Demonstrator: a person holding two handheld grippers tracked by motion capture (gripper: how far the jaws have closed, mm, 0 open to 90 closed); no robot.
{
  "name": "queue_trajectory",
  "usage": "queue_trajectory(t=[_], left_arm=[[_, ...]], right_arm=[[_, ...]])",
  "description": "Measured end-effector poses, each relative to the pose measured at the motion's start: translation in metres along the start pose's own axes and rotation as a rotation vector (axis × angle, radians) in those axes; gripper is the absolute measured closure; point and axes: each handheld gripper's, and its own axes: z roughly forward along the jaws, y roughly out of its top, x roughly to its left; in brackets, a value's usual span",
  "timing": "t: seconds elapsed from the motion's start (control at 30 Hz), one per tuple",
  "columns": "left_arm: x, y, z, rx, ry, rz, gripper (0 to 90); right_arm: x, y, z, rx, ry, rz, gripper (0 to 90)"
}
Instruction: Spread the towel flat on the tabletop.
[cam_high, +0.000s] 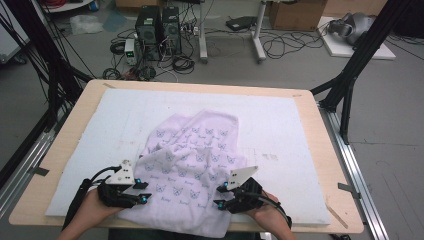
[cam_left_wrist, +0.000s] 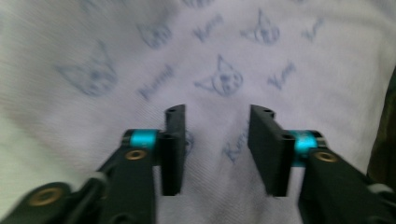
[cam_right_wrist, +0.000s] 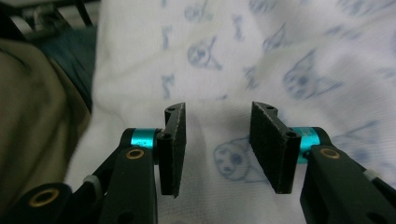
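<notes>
A pale lilac towel (cam_high: 192, 165) printed with small blue cat faces lies crumpled on the white mat (cam_high: 280, 130), its near edge hanging over the table's front. My left gripper (cam_high: 144, 192) sits at the towel's near left edge, jaws apart, pointing right over the cloth. My right gripper (cam_high: 220, 196) sits at the near right part, jaws apart, pointing left. In the left gripper view the towel (cam_left_wrist: 224, 60) lies just beyond the open left gripper (cam_left_wrist: 215, 144), nothing between the pads. The right gripper view shows the open right gripper (cam_right_wrist: 217, 144) over the towel (cam_right_wrist: 261, 60), gap bare.
The mat covers a light wooden table (cam_high: 320, 125). Black frame posts (cam_high: 350, 80) stand at the right and left. Computer towers (cam_high: 157, 30), cables and boxes sit on the floor beyond. A trouser leg (cam_right_wrist: 37, 116) shows left in the right gripper view.
</notes>
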Motion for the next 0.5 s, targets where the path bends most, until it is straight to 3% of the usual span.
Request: queue_trajectory(t=[0.07, 0.13, 0.2, 0.23, 0.37, 0.5], left_arm=[[0.001, 0.000, -0.001, -0.004, 0.006, -0.004, 65.2], [0.000, 0.000, -0.001, -0.005, -0.003, 0.002, 81.1], [-0.002, -0.001, -0.001, -0.012, 0.003, 0.000, 86.1], [-0.004, -0.001, -0.001, -0.012, 0.009, 0.005, 86.7], [-0.010, -0.003, -0.006, -0.005, 0.008, 0.000, 87.8], [-0.026, -0.007, -0.019, -0.011, -0.009, 0.002, 87.8]], right_arm=[[0.000, -0.002, 0.006, 0.023, 0.001, 0.002, 58.8], [-0.002, -0.004, 0.008, -0.018, -0.007, 0.019, 67.0], [-0.003, -0.003, 0.008, -0.017, 0.005, 0.036, 83.9], [-0.003, -0.003, 0.008, -0.013, 0.020, 0.032, 86.2], [0.002, 0.001, 0.007, 0.003, 0.011, -0.003, 87.5], [0.010, 0.002, -0.004, -0.051, 0.041, -0.010, 87.5]])
